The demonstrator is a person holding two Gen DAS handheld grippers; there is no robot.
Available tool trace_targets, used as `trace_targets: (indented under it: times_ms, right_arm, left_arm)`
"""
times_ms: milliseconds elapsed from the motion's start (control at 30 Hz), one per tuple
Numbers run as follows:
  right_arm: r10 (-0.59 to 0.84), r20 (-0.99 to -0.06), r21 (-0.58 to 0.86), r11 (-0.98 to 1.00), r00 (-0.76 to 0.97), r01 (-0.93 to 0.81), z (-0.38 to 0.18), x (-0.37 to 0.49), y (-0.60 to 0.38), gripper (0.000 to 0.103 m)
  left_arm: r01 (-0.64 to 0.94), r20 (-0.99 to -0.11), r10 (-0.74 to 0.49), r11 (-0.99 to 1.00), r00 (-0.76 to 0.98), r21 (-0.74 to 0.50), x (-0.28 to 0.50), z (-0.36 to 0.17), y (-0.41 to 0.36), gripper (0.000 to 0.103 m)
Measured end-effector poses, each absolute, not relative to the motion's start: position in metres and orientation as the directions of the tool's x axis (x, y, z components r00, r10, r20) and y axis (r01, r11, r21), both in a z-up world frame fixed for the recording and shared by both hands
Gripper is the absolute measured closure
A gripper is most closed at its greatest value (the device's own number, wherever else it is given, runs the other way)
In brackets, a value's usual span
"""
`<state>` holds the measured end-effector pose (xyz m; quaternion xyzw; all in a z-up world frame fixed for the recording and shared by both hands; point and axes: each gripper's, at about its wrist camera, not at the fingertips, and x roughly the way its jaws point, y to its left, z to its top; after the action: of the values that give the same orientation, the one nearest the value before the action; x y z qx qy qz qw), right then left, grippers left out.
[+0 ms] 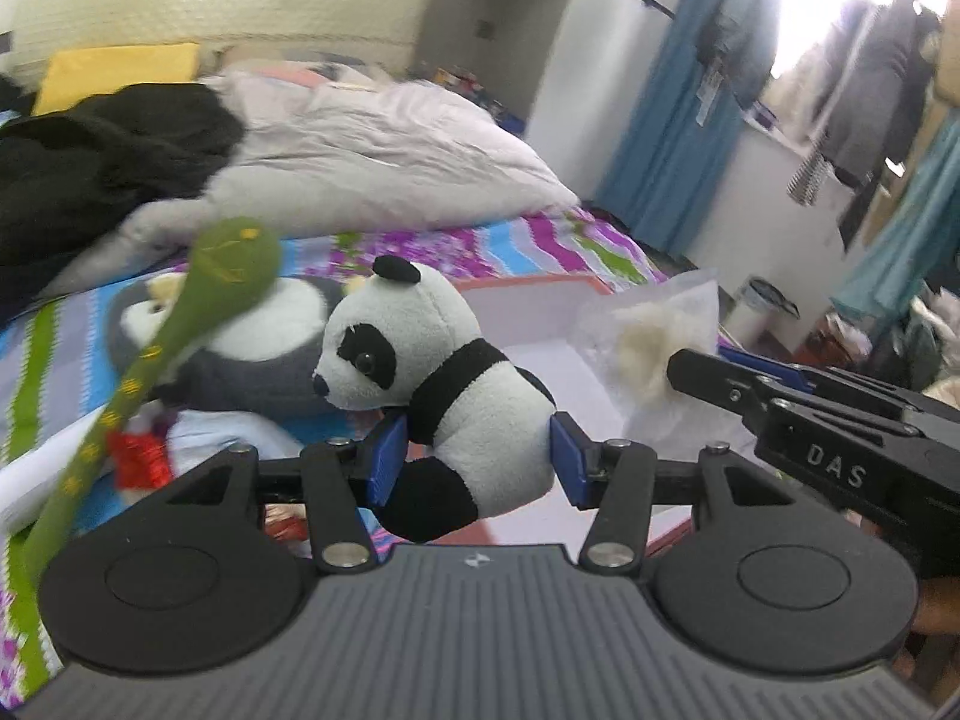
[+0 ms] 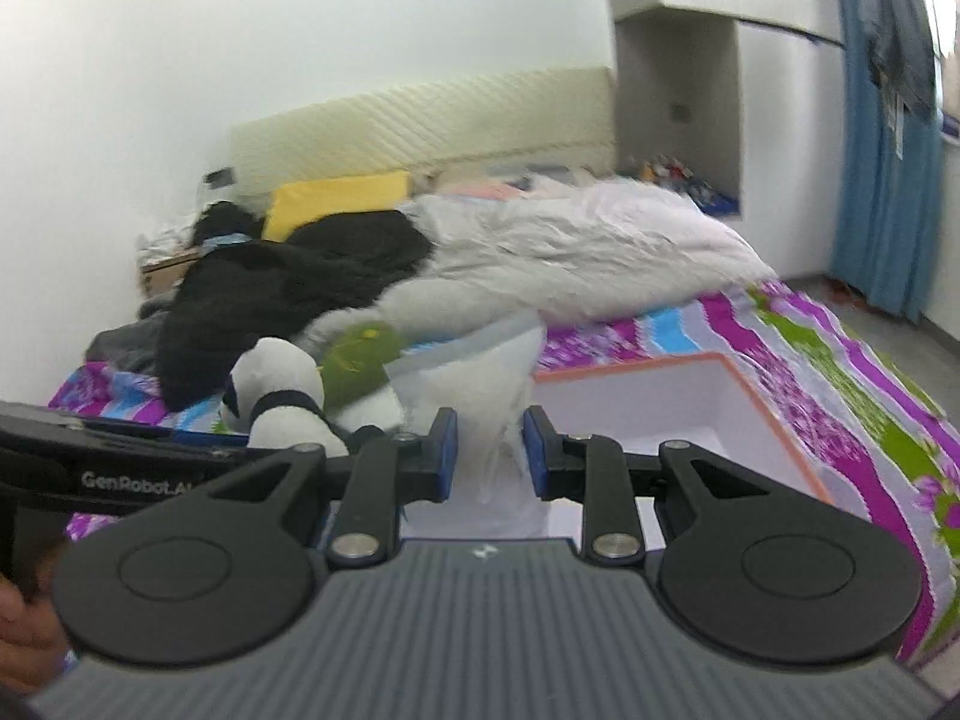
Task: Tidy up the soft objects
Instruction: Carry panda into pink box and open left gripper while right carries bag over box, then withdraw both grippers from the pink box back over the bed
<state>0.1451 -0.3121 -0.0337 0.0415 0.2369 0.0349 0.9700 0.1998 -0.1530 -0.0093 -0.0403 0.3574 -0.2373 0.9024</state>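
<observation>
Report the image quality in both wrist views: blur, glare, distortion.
Left wrist view: the green snake toy smears with motion blur, the window at upper right blows out white, and the panda stays sharp. Right wrist view: the bedding is soft throughout, and fisheye curvature bends the wall.

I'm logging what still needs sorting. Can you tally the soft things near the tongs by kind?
Plush toys: 3 (panda, grey penguin, green snake)
Clear bags of white stuffing: 1 (bag)
Total: 4
</observation>
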Motion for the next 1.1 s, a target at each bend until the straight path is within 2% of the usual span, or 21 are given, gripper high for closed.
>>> trace_targets:
  times_ms: [67,133,633,700,800,967,1100]
  right_arm:
    - [0.066,-0.489,0.108,0.994,0.87,-0.014,-0.04,0.153,-0.328,0.079]
    - [0.048,-0.513,0.123,0.992,0.857,0.019,-0.051,0.16,-0.345,0.086]
    - [-0.023,-0.718,0.137,0.975,0.695,0.175,-0.144,0.19,-0.414,0.087]
    - [-0.025,-0.727,0.137,0.974,0.686,0.18,-0.15,0.187,-0.417,0.087]
    - [-0.021,-0.732,0.144,0.972,0.681,0.184,-0.152,0.185,-0.419,0.087]
    - [-0.016,-0.707,0.155,0.972,0.707,0.177,-0.141,0.182,-0.421,0.086]
    - [-0.025,-0.651,0.151,0.975,0.758,0.161,-0.116,0.17,-0.414,0.086]
  left_arm:
    - [0.426,-0.645,-0.467,0.874,0.605,-0.234,0.21,-0.013,-0.175,0.045]
    - [0.447,-0.661,-0.47,0.867,0.584,-0.221,0.218,-0.02,-0.196,0.045]
    - [0.477,-0.819,-0.448,0.842,0.359,-0.252,0.296,-0.119,-0.288,0.045]
    - [0.488,-0.823,-0.442,0.84,0.357,-0.239,0.299,-0.125,-0.293,0.043]
    - [0.494,-0.822,-0.441,0.838,0.359,-0.234,0.295,-0.123,-0.292,0.023]
    - [0.48,-0.781,-0.456,0.846,0.426,-0.233,0.282,-0.102,-0.278,0.023]
    - [0.483,-0.731,-0.473,0.847,0.493,-0.223,0.261,-0.073,-0.258,0.023]
